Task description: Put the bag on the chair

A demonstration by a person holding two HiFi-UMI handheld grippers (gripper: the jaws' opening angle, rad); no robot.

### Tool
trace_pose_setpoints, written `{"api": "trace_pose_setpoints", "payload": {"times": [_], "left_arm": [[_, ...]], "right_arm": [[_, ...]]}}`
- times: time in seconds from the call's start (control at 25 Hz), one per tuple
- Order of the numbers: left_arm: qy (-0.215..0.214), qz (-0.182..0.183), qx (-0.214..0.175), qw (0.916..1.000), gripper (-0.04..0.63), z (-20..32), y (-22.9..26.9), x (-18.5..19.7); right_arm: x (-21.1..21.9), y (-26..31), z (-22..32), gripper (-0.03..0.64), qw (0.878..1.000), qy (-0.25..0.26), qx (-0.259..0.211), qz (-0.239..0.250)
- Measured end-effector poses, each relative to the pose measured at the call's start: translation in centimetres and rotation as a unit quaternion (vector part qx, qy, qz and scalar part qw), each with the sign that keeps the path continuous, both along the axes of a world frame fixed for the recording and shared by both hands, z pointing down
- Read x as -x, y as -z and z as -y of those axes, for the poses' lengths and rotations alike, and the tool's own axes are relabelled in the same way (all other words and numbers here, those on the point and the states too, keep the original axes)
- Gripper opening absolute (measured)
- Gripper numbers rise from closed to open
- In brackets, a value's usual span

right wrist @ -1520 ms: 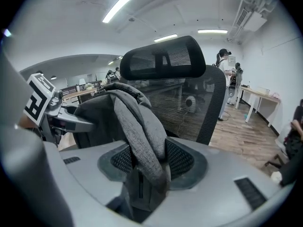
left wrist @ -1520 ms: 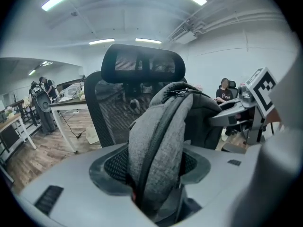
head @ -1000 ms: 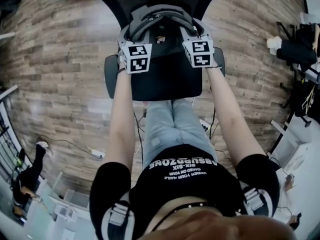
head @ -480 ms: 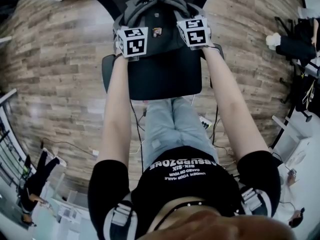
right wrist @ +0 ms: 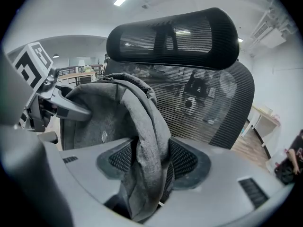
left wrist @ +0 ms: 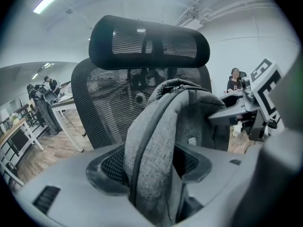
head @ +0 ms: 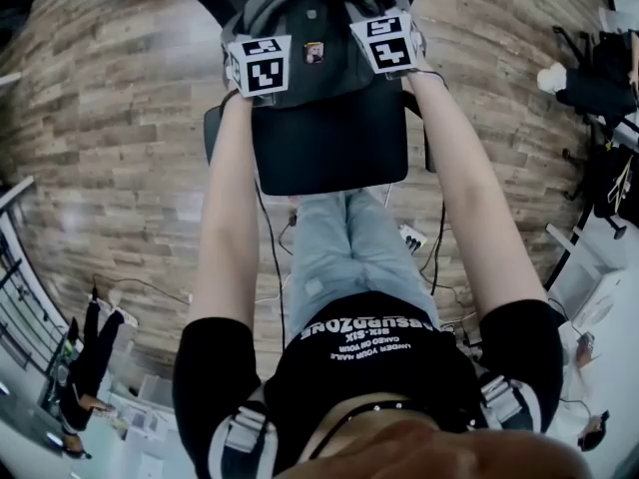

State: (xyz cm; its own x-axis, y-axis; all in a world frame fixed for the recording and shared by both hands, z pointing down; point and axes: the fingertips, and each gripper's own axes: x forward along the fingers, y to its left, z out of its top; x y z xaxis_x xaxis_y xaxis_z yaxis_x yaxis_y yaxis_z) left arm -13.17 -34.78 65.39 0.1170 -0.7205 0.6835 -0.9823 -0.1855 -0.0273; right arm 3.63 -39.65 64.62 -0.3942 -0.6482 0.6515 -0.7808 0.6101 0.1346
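Observation:
A grey backpack [head: 310,23] stands upright at the back of the black office chair's seat [head: 329,153], close to the mesh backrest [left wrist: 106,100]. My left gripper [head: 258,40] grips the bag's left edge: a thick fold of grey fabric [left wrist: 158,131] fills the space between its pads. My right gripper [head: 385,16] is on the bag's right edge. Its jaws have just been opening, but a fold of the bag [right wrist: 144,117] still runs between them and touches both pads. Each gripper view shows the other gripper's finger on the bag's far side.
The chair's headrest [right wrist: 173,34] rises behind the bag. A wooden floor surrounds the chair, with a power strip and cables [head: 411,238] beside my legs. Desks and standing people [left wrist: 45,100] are off to the left, white furniture [head: 589,287] to the right.
Both grippers have carried the bag away from me, from over the seat's middle toward the backrest. The bag now stands at the back of the seat.

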Motion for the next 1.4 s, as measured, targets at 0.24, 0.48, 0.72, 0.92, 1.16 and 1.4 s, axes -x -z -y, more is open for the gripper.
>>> {"api": "trace_pose_setpoints", "payload": {"times": [0.24, 0.48, 0.72, 0.92, 1.16, 1.4], "left_arm": [[-0.010, 0.006, 0.019, 0.9998, 0.299, -0.5, 0.7, 1.2], [-0.004, 0.022, -0.049, 0.9986, 0.310, -2.2, 6.4, 1.3], [-0.020, -0.014, -0.112, 0.9934, 0.308, -5.3, 14.6, -0.8], [-0.031, -0.012, -0.131, 0.9909, 0.241, -10.2, 19.7, -2.1], [-0.031, -0.045, -0.114, 0.9920, 0.046, -18.5, 22.7, -2.2], [-0.016, -0.121, -0.105, 0.9870, 0.017, -24.2, 24.9, -3.3]], "right_arm": [[0.6, 0.9, -0.7, 0.252, 0.999, 0.021, 0.034, -0.020], [-0.6, 6.7, -2.6, 0.282, 0.999, -0.023, -0.012, 0.047], [-2.9, 14.5, -7.4, 0.132, 0.982, -0.068, -0.035, 0.173], [-4.0, 18.2, -14.3, 0.025, 0.976, -0.049, -0.010, 0.212], [-4.7, 21.8, -21.9, 0.017, 0.964, -0.035, 0.009, 0.264], [-4.2, 24.3, -26.5, 0.017, 0.956, -0.049, 0.009, 0.289]]}}
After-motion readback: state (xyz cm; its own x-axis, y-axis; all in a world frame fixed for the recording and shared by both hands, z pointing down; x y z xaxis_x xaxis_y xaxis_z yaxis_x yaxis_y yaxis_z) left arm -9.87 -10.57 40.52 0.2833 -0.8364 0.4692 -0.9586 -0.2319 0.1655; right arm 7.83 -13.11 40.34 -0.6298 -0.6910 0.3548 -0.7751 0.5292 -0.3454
